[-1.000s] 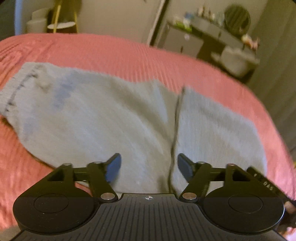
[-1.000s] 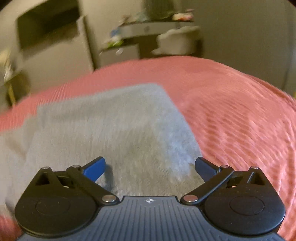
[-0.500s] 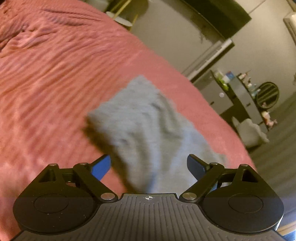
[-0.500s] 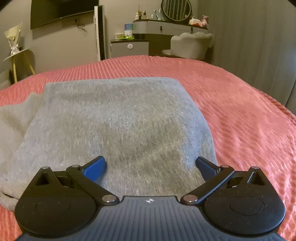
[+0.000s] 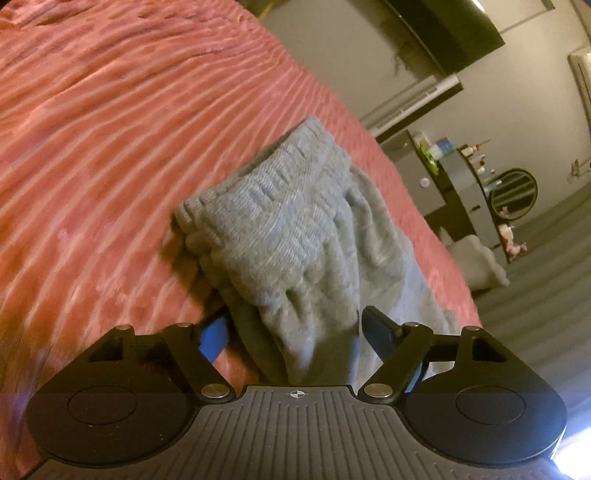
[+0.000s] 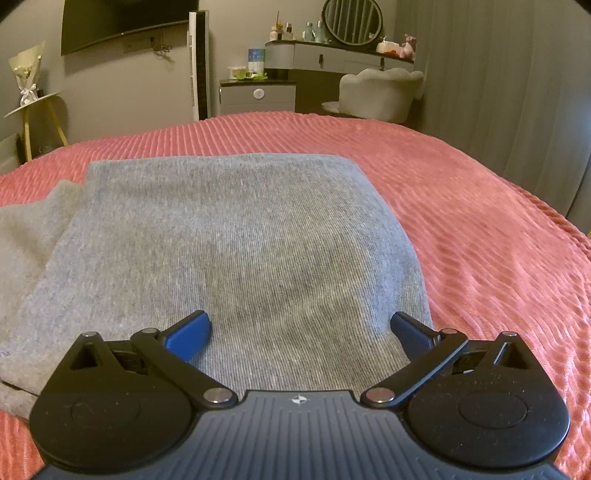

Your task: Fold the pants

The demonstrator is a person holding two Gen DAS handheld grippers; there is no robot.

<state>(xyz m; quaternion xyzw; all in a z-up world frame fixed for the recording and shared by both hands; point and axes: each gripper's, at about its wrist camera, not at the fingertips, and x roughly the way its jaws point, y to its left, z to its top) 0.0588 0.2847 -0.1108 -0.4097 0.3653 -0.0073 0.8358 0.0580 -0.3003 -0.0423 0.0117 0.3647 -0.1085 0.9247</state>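
Note:
Grey knit pants [image 6: 229,251] lie on a pink ribbed bedspread [image 6: 480,229], folded into a broad flat panel in the right wrist view. In the left wrist view the gathered ribbed waistband end [image 5: 280,221] of the pants lies bunched on the bedspread [image 5: 92,147]. My left gripper [image 5: 295,332] is open, its jaws on either side of the bunched cloth at the near edge. My right gripper [image 6: 299,332] is open wide, just above the near edge of the flat panel.
The bed ends at the far side, with a grey dresser [image 6: 321,62], round mirror [image 6: 352,20], a white chair [image 6: 380,92] and curtains [image 6: 498,74] beyond. A wall TV [image 6: 125,22] and a small side table [image 6: 37,107] stand at the far left.
The left gripper swung from over the flat pants to the waistband end, closed in on it and narrowed its jaws. The right gripper steadied over the folded panel and stayed open.

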